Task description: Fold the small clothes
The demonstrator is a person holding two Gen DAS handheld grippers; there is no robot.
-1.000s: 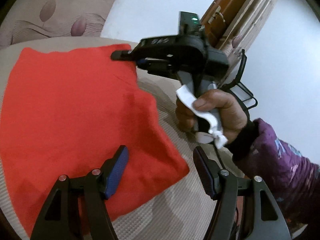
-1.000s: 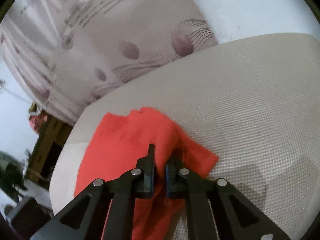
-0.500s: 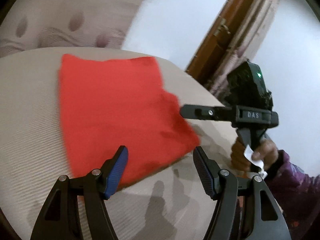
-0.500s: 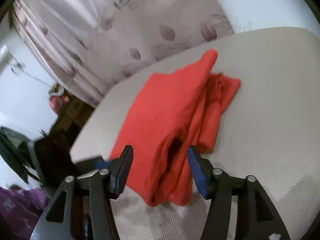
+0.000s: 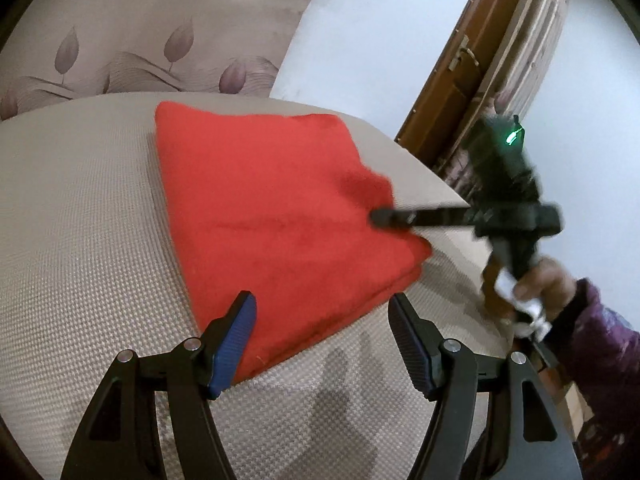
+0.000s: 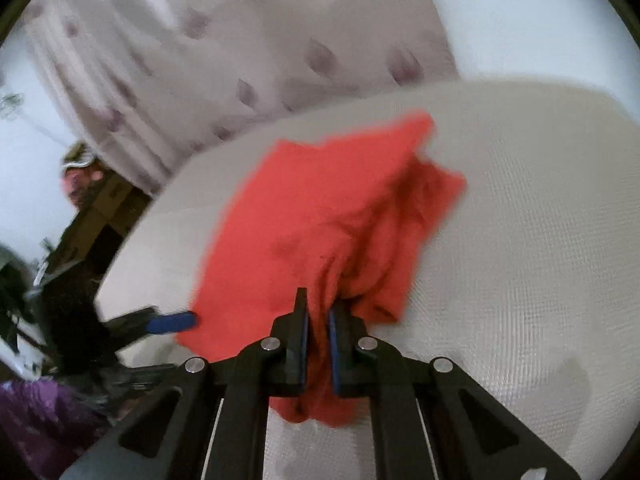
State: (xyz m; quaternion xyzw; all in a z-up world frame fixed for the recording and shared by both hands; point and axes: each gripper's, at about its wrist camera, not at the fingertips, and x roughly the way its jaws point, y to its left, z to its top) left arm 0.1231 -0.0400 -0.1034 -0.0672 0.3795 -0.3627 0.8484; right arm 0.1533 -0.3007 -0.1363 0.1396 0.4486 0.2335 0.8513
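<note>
A red cloth (image 5: pixel 276 216) lies folded on a beige woven cushion (image 5: pixel 80 260). My left gripper (image 5: pixel 322 322) is open and empty, its jaws either side of the cloth's near edge. My right gripper (image 6: pixel 316 322) is shut on the red cloth (image 6: pixel 320 208), pinching a bunched fold at its near right edge. In the left wrist view the right gripper (image 5: pixel 384 216) reaches in from the right over the cloth's right corner. In the right wrist view a blue pad of the left gripper (image 6: pixel 172 322) shows at the cloth's left edge.
A floral curtain (image 5: pixel 140 32) hangs behind the cushion. A white wall and a wooden door frame (image 5: pixel 460 64) stand at the right. The cushion's edge (image 5: pixel 440 192) drops off to the right. The person's hand and purple sleeve (image 5: pixel 592 340) are at the lower right.
My right gripper was open half a second ago and has now shut on the cloth's bunched right edge. The left gripper has drawn back a little, still open.
</note>
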